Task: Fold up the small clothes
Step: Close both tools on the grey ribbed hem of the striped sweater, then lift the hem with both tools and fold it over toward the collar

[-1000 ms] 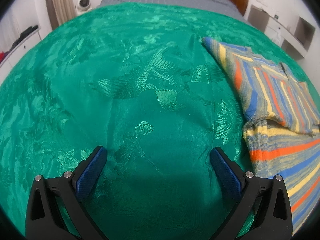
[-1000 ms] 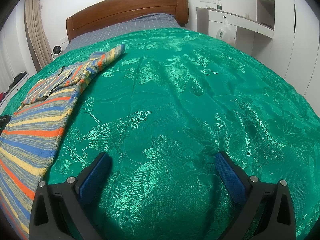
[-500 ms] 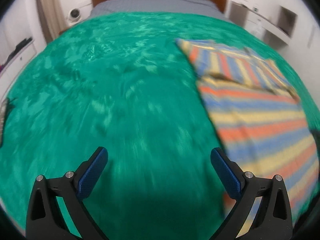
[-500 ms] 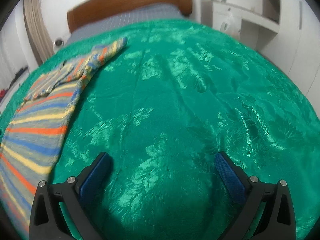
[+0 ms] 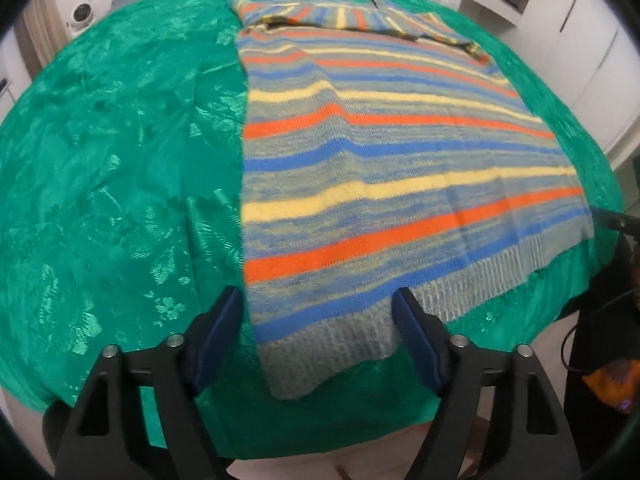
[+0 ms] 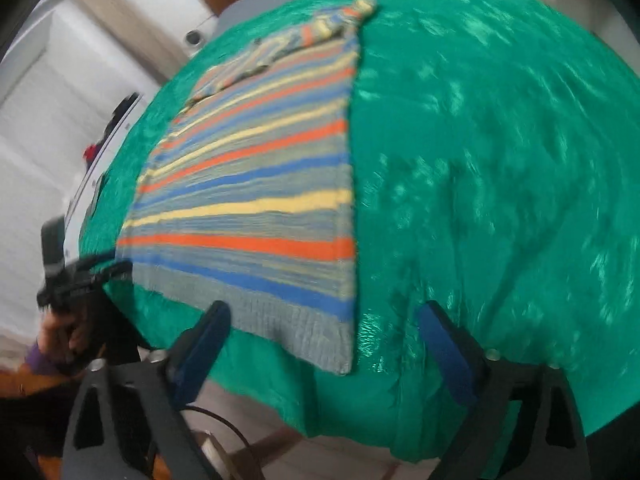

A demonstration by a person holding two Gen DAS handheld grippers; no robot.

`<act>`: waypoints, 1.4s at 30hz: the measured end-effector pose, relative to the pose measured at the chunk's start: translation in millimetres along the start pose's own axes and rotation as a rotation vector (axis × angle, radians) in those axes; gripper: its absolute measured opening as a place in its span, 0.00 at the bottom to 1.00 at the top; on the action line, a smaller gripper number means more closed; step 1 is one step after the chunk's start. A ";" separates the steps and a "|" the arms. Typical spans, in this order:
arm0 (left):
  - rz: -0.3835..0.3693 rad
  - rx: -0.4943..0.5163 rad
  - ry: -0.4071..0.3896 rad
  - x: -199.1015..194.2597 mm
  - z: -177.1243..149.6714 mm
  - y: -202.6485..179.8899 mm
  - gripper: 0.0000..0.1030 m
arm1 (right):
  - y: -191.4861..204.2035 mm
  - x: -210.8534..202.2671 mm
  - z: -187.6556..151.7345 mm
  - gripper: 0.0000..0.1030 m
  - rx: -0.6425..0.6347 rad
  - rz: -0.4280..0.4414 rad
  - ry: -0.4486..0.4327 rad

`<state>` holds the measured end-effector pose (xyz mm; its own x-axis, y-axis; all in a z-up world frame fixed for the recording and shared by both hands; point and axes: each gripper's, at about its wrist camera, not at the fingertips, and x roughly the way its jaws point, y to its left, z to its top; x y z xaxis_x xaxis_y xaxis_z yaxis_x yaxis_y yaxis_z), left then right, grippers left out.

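Fingers: both grippers have just been closing a bit but the jaws are well apart, nothing pinched. left gripper (image 5: 318, 316) straddles the near-left hem corner of the striped sweater (image 5: 384, 152); right gripper (image 6: 322, 332) frames the near-right one (image 6: 340, 344).
Sweater spot: flat on the green bedspread (image 5: 120, 160), ribbed hem (image 5: 332, 344) at the near edge, sleeves folded across the far end.
Doing it well: I'd drop onto both corners evenly, pinch only the knit, not the bedspread, then carry the hem up level.
Vs a second ago: both views were mostly bare green, sweater off to the side. Now it's centred.
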<state>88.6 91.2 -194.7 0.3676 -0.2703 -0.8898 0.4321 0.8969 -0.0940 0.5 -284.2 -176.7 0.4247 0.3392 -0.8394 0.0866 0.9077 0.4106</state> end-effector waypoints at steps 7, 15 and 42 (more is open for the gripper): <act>-0.007 -0.007 0.002 -3.9 -3.8 -2.2 0.08 | 3.8 1.3 -0.6 0.07 -0.023 0.028 0.065; -0.083 -0.068 -0.047 -36.5 -18.6 5.1 0.06 | 27.0 -39.3 -9.5 0.05 -0.100 0.055 0.033; -0.057 -0.320 -0.116 113.2 346.9 119.5 0.15 | -23.7 97.0 384.1 0.05 0.124 0.086 -0.239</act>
<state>467.5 46.3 -151.7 0.4493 -0.3447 -0.8242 0.1816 0.9385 -0.2936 385.8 -367.7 -131.1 0.6347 0.3323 -0.6977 0.1442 0.8360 0.5294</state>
